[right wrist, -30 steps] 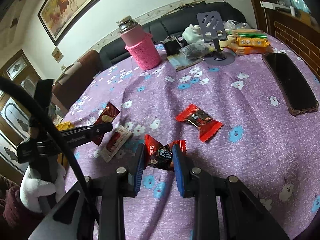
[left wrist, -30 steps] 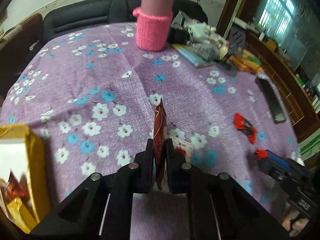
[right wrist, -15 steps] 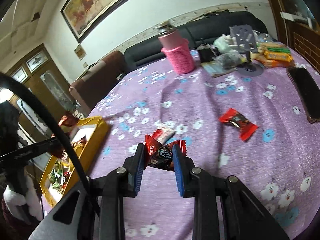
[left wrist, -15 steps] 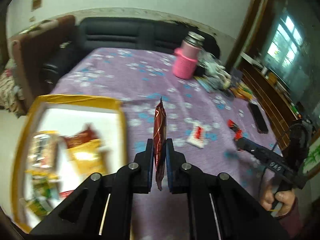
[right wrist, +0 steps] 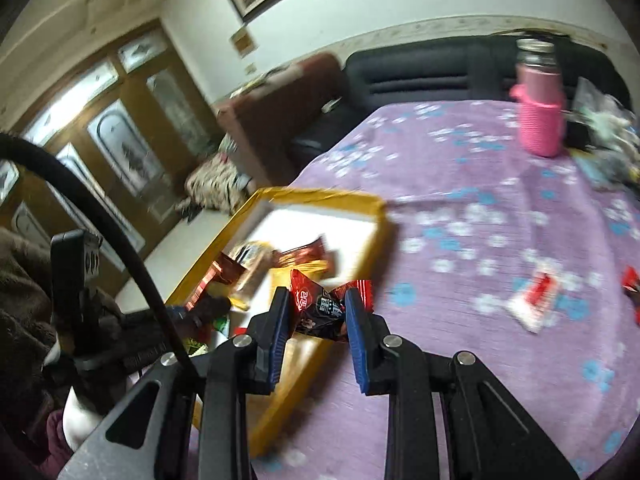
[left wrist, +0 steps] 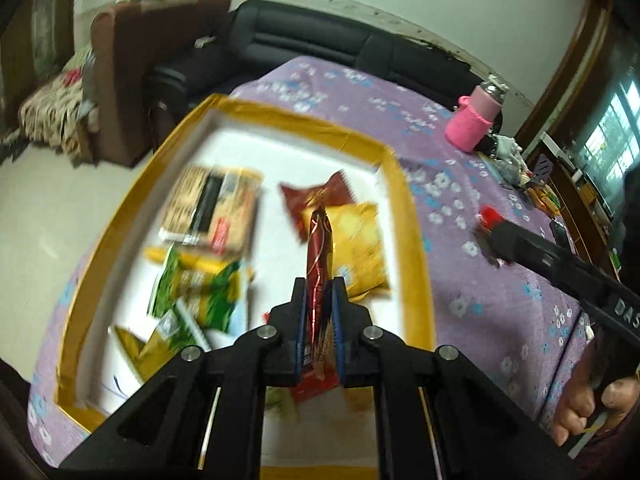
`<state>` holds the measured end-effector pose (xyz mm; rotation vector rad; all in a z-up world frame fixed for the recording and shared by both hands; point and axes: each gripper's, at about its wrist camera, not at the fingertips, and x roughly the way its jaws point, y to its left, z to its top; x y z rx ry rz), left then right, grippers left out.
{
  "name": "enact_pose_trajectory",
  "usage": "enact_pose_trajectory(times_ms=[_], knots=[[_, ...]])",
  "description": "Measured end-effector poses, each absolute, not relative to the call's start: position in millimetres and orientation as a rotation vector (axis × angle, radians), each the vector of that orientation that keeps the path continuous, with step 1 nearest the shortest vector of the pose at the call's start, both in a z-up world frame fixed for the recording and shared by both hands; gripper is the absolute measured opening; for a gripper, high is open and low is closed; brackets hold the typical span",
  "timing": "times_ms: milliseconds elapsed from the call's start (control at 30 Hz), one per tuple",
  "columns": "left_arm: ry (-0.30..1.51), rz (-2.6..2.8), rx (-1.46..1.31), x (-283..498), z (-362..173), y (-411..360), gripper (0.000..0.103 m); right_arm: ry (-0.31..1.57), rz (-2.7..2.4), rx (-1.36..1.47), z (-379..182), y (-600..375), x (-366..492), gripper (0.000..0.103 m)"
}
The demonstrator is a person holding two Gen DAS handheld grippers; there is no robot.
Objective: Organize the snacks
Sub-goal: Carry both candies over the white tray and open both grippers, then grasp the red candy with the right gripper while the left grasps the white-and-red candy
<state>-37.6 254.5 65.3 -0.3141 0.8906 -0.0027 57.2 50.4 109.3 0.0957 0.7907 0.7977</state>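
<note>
My left gripper (left wrist: 319, 285) is shut on a thin dark red snack packet (left wrist: 319, 252) held edge-on above the yellow-rimmed white box (left wrist: 416, 240). Several snack packs lie inside that box, among them a yellow bag (left wrist: 360, 248) and a green pack (left wrist: 192, 292). My right gripper (right wrist: 318, 296) is shut on a red and black wrapped candy (right wrist: 324, 308) and hovers over the near right rim of the box (right wrist: 372, 236). From the left wrist view the right gripper (left wrist: 490, 228) comes in from the right over the tablecloth.
A white and red packet (right wrist: 534, 300) and a red candy (right wrist: 632, 280) lie on the purple flowered tablecloth (right wrist: 480, 208). A pink-sleeved flask (right wrist: 540, 120) stands at the back. Clutter sits at the far right. A black sofa (left wrist: 320, 48) lies beyond the table.
Both grippers swung left with their snacks, from over the open cloth to the yellow box. The left one now hangs above the box's contents; the right one reaches its rim.
</note>
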Motion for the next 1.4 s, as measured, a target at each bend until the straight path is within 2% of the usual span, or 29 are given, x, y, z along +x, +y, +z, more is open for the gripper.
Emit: enact_pose_trajectory(times_ms=[200,300,367,500,567,667,833,1100,1400], knots=[[0.893,0.006,-0.371,-45.0,60.0,270.5,0.013,0.889,0.869,0.085,85.1,111.0,75.7,0.026],[0.888,-0.01,-0.396,-47.6,60.0,274.1,0.023,0.917,0.877,0.08,75.5,130.0,81.1,0.026],[0.872,-0.022,-0.422,-52.6,63.0,278.2,0.042,0.92,0.87,0.071,71.2,134.7,83.4,0.028],[0.811,-0.011,-0.446,-63.6,76.6,283.3,0.065,0.924,0.874,0.1,71.5,134.9,84.5,0.034],[0.772,0.021,-0.454,-70.1,85.8,284.7,0.087,0.919,0.879,0.109,74.3,132.6,83.2,0.035],[0.698,0.099,-0.455,-82.8,100.7,287.1,0.098,0.893,0.875,0.117,82.5,122.9,79.1,0.035],[0.633,0.107,-0.491,-95.7,113.8,286.8,0.1,0.868,0.892,0.155,92.3,106.1,76.7,0.036],[0.627,0.083,-0.53,-112.7,121.4,276.8,0.1,0.901,0.975,0.291,96.1,97.9,67.0,0.041],[0.648,0.115,-0.382,-112.6,133.8,233.4,0.103,0.841,0.835,0.228,103.4,31.6,59.1,0.043]])
